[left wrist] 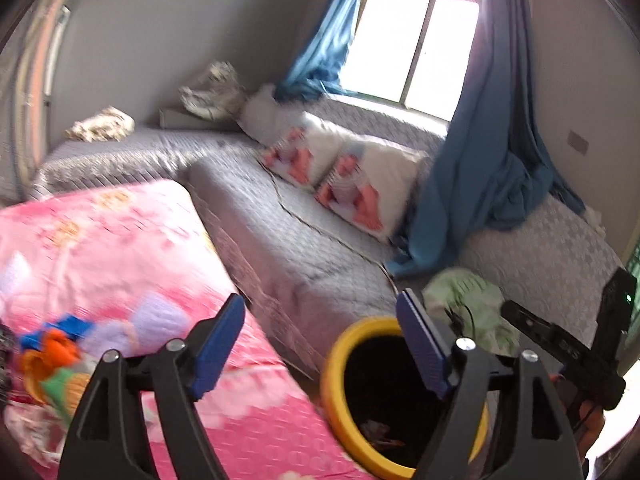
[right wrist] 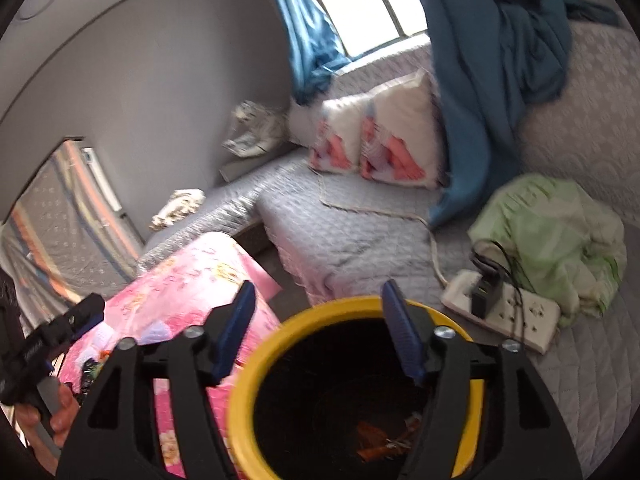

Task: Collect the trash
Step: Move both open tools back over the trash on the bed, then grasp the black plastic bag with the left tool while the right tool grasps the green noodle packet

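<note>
Trash collection, between pickups: left gripper (left wrist: 320, 340) and right gripper (right wrist: 316, 324) both spread and empty above the yellow-rimmed bin (right wrist: 256, 360), wrappers already inside; remaining colourful litter (left wrist: 52, 356) on pink bedspread (left wrist: 120, 248) likely calls for a leftward reach.

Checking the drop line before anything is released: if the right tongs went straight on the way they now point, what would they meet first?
Probably the yellow-rimmed bin. The right tongs stand open and empty over its far rim; beyond lies the grey quilted bed. Depth is unclear.
</note>
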Action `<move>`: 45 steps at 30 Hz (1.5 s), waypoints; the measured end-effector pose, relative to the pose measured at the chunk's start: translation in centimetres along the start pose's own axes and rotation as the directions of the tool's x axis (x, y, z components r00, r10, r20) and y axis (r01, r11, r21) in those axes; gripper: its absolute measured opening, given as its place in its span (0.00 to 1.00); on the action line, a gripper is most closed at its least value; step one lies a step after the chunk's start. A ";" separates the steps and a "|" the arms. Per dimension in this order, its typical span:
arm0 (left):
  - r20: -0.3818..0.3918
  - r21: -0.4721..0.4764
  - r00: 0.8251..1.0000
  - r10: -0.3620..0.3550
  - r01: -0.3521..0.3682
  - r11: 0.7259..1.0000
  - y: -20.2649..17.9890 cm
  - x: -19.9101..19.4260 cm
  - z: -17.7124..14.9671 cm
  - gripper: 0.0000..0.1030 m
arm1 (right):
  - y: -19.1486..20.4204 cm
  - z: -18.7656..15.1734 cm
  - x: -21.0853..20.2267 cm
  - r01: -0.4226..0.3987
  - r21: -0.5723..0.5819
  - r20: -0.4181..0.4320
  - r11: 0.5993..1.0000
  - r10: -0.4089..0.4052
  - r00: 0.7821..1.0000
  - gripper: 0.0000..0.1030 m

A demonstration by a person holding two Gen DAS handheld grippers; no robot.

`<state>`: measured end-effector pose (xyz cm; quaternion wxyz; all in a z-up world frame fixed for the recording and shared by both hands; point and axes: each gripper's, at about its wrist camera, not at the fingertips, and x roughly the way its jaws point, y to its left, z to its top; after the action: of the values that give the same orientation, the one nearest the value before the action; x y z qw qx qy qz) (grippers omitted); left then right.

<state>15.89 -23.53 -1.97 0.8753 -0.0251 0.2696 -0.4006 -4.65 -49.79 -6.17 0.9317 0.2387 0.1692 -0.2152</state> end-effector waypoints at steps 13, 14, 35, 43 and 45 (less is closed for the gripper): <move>0.210 -0.024 0.946 0.245 -0.246 0.969 7.9 -12.5 2.6 0.92 | 11.4 0.4 -1.7 -0.186 -0.205 0.047 0.961 0.200 0.979 0.77; 0.216 -0.030 0.940 0.266 -0.266 0.964 8.6 -13.3 2.5 0.92 | 12.5 0.3 -1.7 -0.201 -0.223 0.042 0.954 0.216 0.976 0.77; 0.165 -0.149 0.846 0.507 -0.487 0.861 19.8 -23.5 -4.3 0.92 | 26.5 -7.1 2.2 -0.396 -0.420 -0.189 0.817 0.348 0.918 0.84; 0.114 -0.137 0.864 0.491 -0.476 0.869 21.1 -23.1 -7.6 0.92 | 27.7 -9.1 4.2 -0.427 -0.431 -0.266 0.795 0.340 0.902 0.85; 0.100 -0.138 0.869 0.484 -0.470 0.872 21.5 -22.8 -8.1 0.92 | 28.3 -9.6 4.7 -0.434 -0.437 -0.281 0.788 0.339 0.898 0.86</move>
<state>14.53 8.73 -4.20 0.9603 -0.0318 0.2306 -0.1539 10.91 -23.91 -5.54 0.9651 0.0438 0.2523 0.0542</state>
